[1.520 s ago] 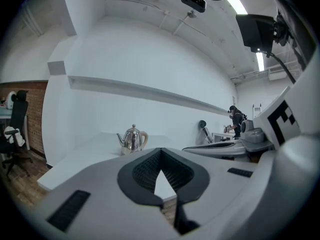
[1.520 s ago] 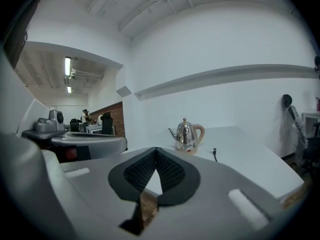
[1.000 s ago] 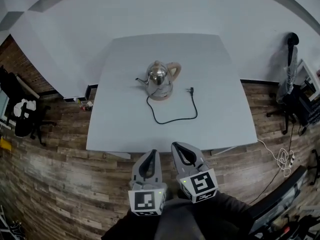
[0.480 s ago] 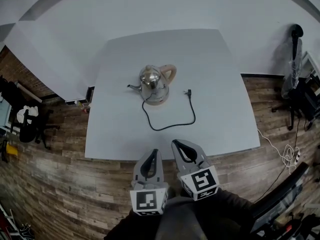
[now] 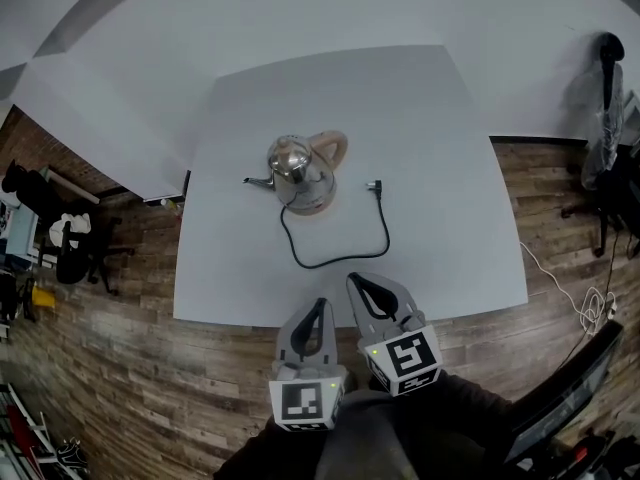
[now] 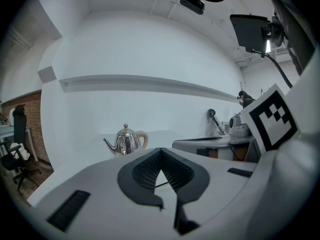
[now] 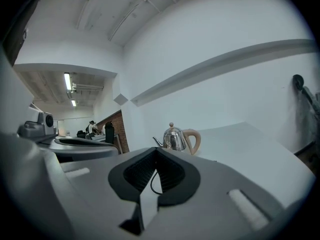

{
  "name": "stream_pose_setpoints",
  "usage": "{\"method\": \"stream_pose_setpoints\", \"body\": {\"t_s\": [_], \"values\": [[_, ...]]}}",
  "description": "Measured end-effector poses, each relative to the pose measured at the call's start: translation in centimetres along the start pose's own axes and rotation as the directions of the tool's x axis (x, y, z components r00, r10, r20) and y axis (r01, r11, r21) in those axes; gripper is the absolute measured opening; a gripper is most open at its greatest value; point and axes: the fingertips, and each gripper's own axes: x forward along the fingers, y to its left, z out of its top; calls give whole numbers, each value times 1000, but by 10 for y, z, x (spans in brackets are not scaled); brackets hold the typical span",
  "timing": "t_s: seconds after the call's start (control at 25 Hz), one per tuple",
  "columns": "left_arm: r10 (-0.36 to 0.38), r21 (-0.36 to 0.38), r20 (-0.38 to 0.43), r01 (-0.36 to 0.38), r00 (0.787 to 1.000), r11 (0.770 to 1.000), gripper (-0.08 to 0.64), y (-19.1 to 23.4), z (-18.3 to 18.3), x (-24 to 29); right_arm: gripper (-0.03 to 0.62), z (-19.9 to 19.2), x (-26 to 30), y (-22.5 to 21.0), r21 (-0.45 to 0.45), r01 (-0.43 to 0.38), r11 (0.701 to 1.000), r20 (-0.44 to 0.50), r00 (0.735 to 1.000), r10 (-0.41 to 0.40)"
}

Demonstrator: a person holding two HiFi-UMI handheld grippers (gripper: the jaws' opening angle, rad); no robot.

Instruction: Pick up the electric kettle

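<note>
Two grippers [image 5: 320, 304] [image 5: 353, 282] nearer one kettle [image 5: 297, 170]

A white table [image 5: 430, 168] stands ahead of the left gripper [image 5: 318, 305] and the right gripper [image 5: 353, 281], backed by a plain white wall [image 5: 300, 18] with a ledge [image 6: 150, 83] across it. Wood-plank floor [image 5: 120, 368] spreads beneath them. Far left of the left gripper are a brick wall [image 7: 116, 126] and a black office chair [image 5: 75, 248]. Right of the right gripper, a white cable [image 5: 585, 308] lies on the planks. Strip lights [image 7: 66, 81] glow overhead.
</note>
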Motion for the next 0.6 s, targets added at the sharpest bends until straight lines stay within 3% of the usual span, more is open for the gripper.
{"method": "stream_pose_setpoints", "body": {"t_s": [0.24, 0.6], "values": [[27, 21, -12, -27, 1000, 999, 0, 7, 7, 8, 2, 3, 11, -8, 21, -14, 1000, 12, 1000, 14], [9, -28, 15, -8, 1000, 1000, 0, 42, 7, 35, 2, 3, 42, -15, -9, 37, 999, -15, 999, -37]]}}
